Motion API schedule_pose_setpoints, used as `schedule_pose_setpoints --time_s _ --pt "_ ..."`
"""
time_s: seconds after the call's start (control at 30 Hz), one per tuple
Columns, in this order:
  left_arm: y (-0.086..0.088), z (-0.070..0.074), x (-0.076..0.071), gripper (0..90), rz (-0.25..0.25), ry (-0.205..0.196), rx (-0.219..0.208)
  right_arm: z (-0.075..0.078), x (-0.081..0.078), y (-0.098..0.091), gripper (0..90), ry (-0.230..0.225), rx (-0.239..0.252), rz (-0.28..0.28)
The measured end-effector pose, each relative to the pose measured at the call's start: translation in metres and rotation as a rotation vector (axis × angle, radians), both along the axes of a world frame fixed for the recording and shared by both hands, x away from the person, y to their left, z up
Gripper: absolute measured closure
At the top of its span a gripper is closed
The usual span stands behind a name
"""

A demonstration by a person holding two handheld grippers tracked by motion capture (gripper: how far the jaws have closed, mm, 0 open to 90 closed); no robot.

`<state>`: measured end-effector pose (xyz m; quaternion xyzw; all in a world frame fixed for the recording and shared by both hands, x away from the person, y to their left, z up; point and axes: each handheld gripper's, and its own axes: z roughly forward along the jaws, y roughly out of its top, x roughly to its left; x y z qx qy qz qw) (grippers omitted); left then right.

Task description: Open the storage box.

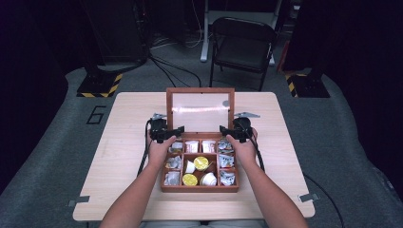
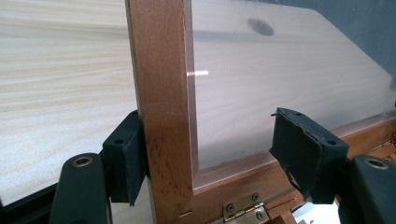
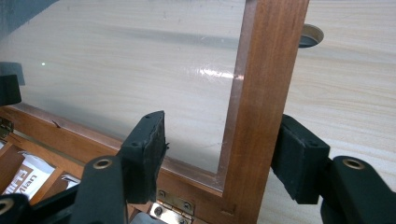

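Note:
A wooden box (image 1: 199, 189) with several compartments sits at the middle of the table. It holds sachets, white cups and yellow-lidded cups (image 1: 201, 163). Its lid (image 1: 199, 90), a wooden frame around a clear pane, stands upright at the back. My left gripper (image 1: 164, 133) straddles the lid's left rail (image 2: 161, 93). The outer pad (image 2: 126, 158) lies against the wood, while the inner pad (image 2: 303, 154) stands well off in front of the pane. My right gripper (image 1: 236, 132) straddles the right rail (image 3: 266, 84) the same way, outer pad (image 3: 299, 158) near the wood and inner pad (image 3: 144, 149) apart.
Brass hinges (image 2: 243, 210) (image 3: 173, 205) join lid and box. The light wooden table (image 1: 119, 156) has a round hole (image 3: 310, 36) behind the lid. A black folding chair (image 1: 242, 42) stands beyond the table, with cables and stand bases on the floor.

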<state>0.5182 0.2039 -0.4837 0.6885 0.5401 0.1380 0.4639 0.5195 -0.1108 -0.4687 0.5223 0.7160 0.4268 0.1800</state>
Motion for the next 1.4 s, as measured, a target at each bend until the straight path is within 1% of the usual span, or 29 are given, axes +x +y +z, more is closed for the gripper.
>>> schedule_pose_setpoints --time_s 0.17,0.27,0.33,0.4,0.47,0.5,0.67,0.83,1.0,1.07,1.17,1.23,1.27,1.4 --pt "-0.001 0.0 0.001 29.0 -0.009 0.0 0.009 0.0 0.001 0.002 37.1 0.009 0.002 -0.009" --pt "0.0 0.0 0.002 29.1 -0.022 0.007 0.015 0.0 0.001 0.002 37.1 0.014 0.002 -0.011" --pt "0.001 0.0 0.003 29.7 -0.029 0.017 0.018 0.0 0.002 0.001 37.1 0.016 0.002 -0.007" --pt "0.001 0.003 0.005 29.6 -0.043 0.036 0.038 0.0 0.002 0.001 37.1 0.016 0.001 -0.003" --pt "0.001 0.004 0.007 29.3 -0.05 0.048 0.049 0.0 0.003 0.001 37.1 0.02 0.001 -0.002" --pt "0.001 0.004 0.008 29.3 -0.052 0.06 0.047 0.0 0.003 0.001 37.0 0.019 -0.002 -0.002" --pt "0.001 0.004 0.009 29.3 -0.039 0.078 0.024 -0.001 0.004 0.0 36.7 0.027 0.004 0.003" --pt "0.001 0.004 0.01 29.1 -0.039 0.09 0.017 -0.001 0.005 0.001 35.6 0.026 -0.005 0.01" --pt "0.001 0.003 0.012 29.1 -0.035 0.1 0.01 -0.002 0.006 0.0 35.6 0.033 0.005 0.009" --pt "0.0 0.004 0.013 28.4 -0.038 0.109 0.02 -0.002 0.006 0.0 35.5 0.034 0.005 0.011" --pt "-0.002 0.006 0.015 25.8 -0.047 0.125 0.045 -0.002 0.006 0.0 35.5 0.036 0.008 0.013" --pt "-0.003 0.005 0.017 24.6 -0.048 0.128 0.043 -0.003 0.007 -0.001 35.5 0.036 0.008 0.012" --pt "-0.002 0.005 0.017 24.6 -0.046 0.136 0.032 -0.003 0.007 -0.001 35.5 0.036 0.009 0.012" --pt "-0.001 0.004 0.019 24.6 -0.052 0.142 0.02 -0.004 0.007 -0.001 34.8 0.044 0.017 0.01"
